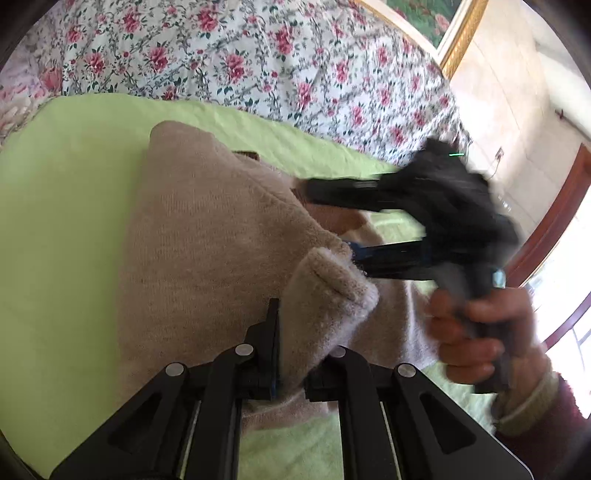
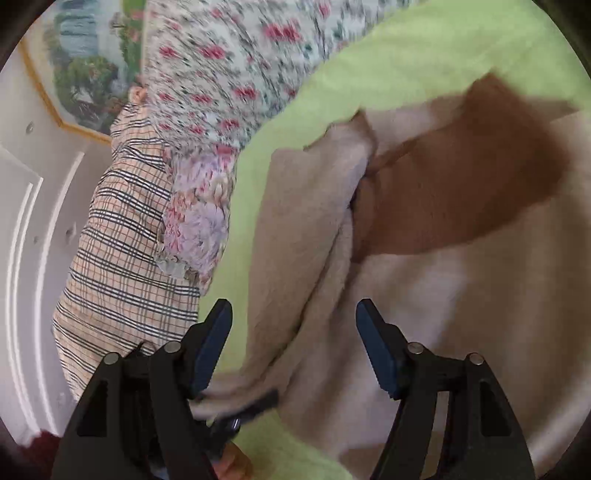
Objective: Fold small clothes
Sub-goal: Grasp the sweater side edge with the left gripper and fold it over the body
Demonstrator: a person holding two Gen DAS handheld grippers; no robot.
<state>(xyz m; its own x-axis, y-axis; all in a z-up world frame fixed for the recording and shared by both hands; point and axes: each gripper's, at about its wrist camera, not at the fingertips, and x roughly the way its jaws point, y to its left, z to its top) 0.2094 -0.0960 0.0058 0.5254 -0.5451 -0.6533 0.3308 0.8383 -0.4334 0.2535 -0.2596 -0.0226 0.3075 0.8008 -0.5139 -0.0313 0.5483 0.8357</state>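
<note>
A small beige knit sweater (image 1: 207, 236) lies on a lime green blanket (image 1: 62, 221). It has a brown patch (image 2: 458, 184) that shows in the right wrist view. My left gripper (image 1: 291, 332) is shut on a bunched fold of the sweater near its lower edge. My right gripper (image 2: 293, 332) is open, its fingers (image 2: 212, 343) spread over the sweater (image 2: 306, 229) without holding it. In the left wrist view the right gripper (image 1: 332, 225) reaches in from the right, blurred, with its fingers at the sweater's edge.
A floral bedcover (image 1: 258, 62) lies beyond the green blanket (image 2: 406, 51). A plaid cloth (image 2: 125, 240) and a floral pillow (image 2: 199, 218) sit at the bed's left side. A framed painting (image 1: 443, 22) hangs on the wall. The person's hand (image 1: 469, 332) grips the right tool.
</note>
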